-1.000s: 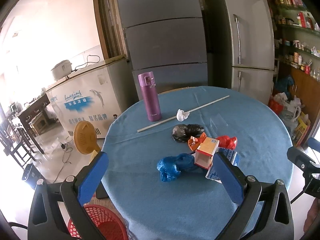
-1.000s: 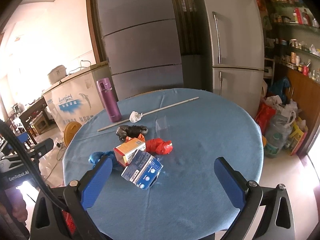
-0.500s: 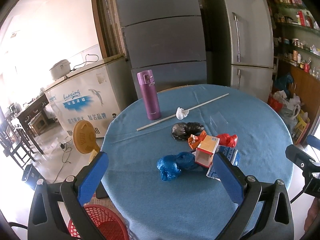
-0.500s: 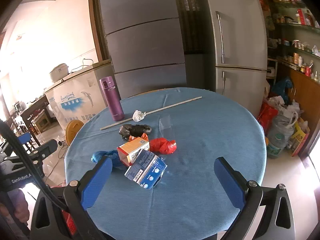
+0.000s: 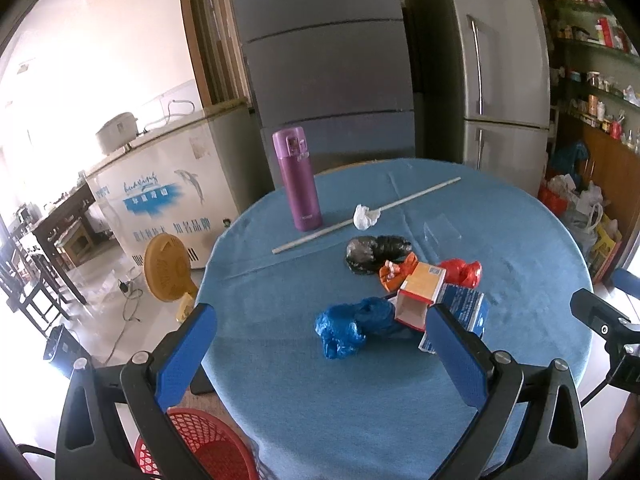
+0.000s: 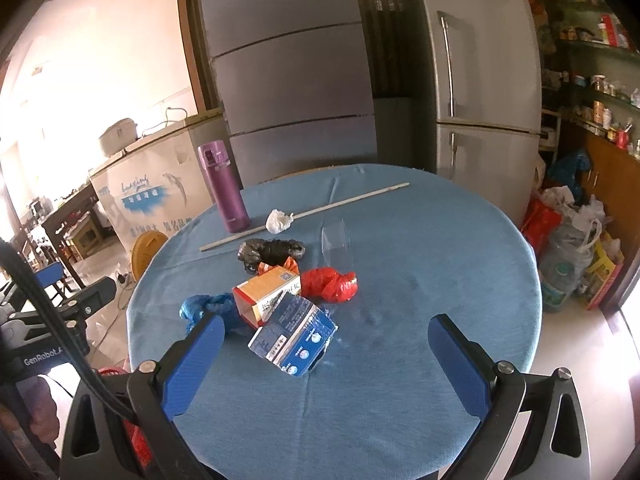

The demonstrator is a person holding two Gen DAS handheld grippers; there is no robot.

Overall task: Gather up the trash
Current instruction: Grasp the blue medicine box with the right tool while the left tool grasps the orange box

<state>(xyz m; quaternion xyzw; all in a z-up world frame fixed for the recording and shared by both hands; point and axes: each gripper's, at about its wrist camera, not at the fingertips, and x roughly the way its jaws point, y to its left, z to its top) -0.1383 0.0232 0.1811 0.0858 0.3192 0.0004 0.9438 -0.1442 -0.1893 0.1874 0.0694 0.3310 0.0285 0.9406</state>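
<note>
The left gripper (image 5: 322, 354) has its blue pads spread wide and holds nothing; the right gripper (image 6: 326, 364) is likewise spread and empty, both hovering above the near edge of the round blue table (image 5: 360, 400). The trash lies in a loose cluster just ahead of the fingers: a blue plastic bag (image 5: 348, 324) straight in front of the left gripper, the blue carton (image 6: 294, 338) nearest the right one, with an orange box (image 6: 266, 290), red bag (image 6: 330, 284), black bag (image 6: 272, 250) and white paper wad (image 6: 279, 221) farther out. A red basket (image 5: 192, 448) sits below the left gripper, off the table edge, probably the drop point. Both tools are tilted down towards the pile, apparently for a first pick.
</note>
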